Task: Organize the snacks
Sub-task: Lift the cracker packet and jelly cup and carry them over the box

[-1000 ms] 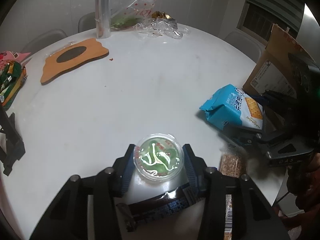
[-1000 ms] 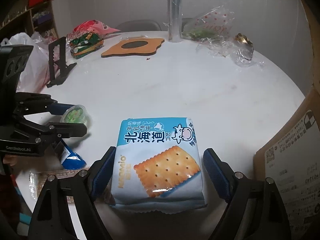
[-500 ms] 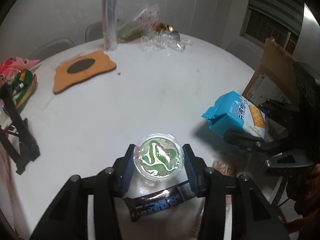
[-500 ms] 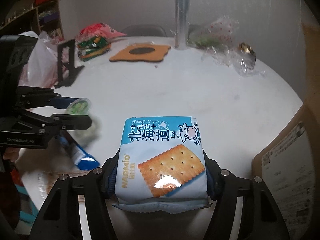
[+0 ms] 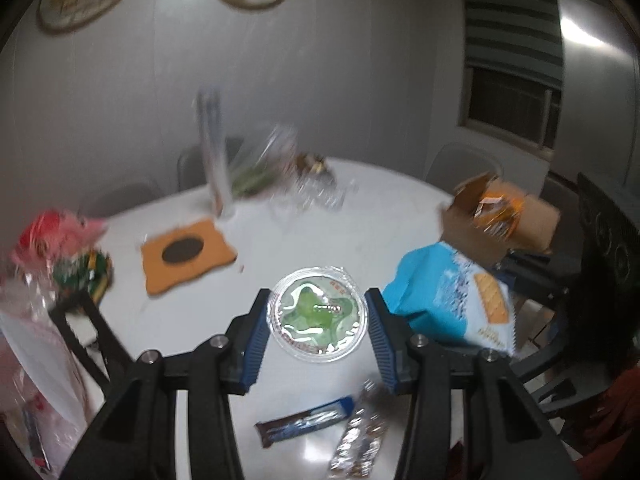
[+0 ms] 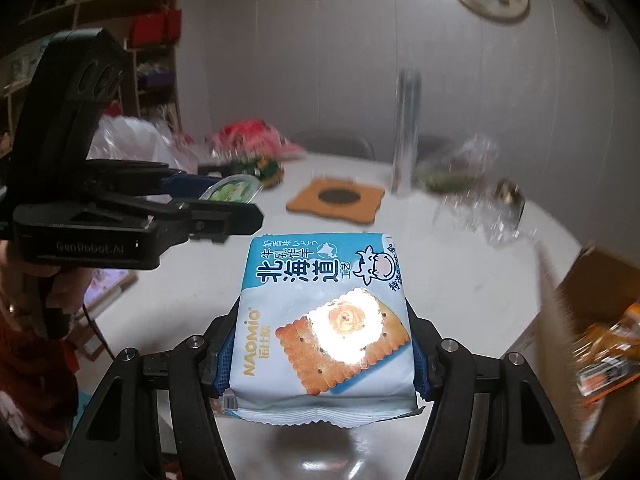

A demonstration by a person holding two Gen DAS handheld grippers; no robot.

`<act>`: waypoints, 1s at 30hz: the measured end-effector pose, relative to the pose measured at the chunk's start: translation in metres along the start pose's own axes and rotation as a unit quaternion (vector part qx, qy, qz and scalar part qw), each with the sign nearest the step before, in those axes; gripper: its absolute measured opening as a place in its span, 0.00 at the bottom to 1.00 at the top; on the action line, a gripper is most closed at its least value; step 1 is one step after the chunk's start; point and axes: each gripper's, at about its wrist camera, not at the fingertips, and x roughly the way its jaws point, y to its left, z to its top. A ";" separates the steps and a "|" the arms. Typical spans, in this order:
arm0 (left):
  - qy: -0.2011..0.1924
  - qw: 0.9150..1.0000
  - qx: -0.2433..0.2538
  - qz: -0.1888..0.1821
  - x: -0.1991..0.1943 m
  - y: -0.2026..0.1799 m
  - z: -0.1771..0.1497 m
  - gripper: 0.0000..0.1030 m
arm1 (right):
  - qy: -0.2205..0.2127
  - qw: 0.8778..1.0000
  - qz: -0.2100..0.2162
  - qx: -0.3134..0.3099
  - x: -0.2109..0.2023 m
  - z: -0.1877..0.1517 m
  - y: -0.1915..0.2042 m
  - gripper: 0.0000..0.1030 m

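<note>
- White round table (image 5: 304, 216) is seen below both grippers, in a room with plates hung on a grey wall; several views are blurred by motion.
- Between the blue pads of the left gripper (image 5: 318, 320) a clear jelly cup (image 5: 318, 314) with green contents is held, lid facing the camera, clear of the tabletop; whether both pads press the rim cannot be told, as a thin gap shows at each side.
- By the right gripper (image 6: 322, 344) a blue cracker pack (image 6: 324, 316) is clamped at both side edges, its long axis running from 6 to 12 o'clock along the fingers, and it is carried above the table.
- From the right gripper the open cardboard box (image 6: 592, 312) lies at about 3 o'clock, just beside, with an orange packet (image 6: 604, 356) already inside.
- From the left gripper the same box is seen at about 2 o'clock, beyond the cracker pack, so the right hand is judged the nearer to it.
- On the table near 6 o'clock of the left gripper a dark bar (image 5: 304, 424) and a silvery bar (image 5: 358, 436) lie, not yet gathered.
</note>
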 end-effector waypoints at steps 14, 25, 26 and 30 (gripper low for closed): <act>-0.033 0.989 0.089 -0.112 0.007 -0.126 0.076 0.42 | -0.082 0.994 -0.069 0.025 -0.099 -0.009 -0.053 0.61; 0.011 0.980 0.123 -0.158 0.068 -0.200 0.094 0.42 | -0.066 0.986 -0.131 0.085 -0.122 -0.052 -0.133 0.61; 0.016 0.979 0.123 -0.160 0.074 -0.204 0.095 0.42 | -0.061 0.985 -0.132 0.087 -0.122 -0.054 -0.138 0.61; 0.035 0.979 0.124 -0.157 0.094 -0.211 0.093 0.42 | -0.042 0.985 -0.146 0.087 -0.115 -0.064 -0.153 0.61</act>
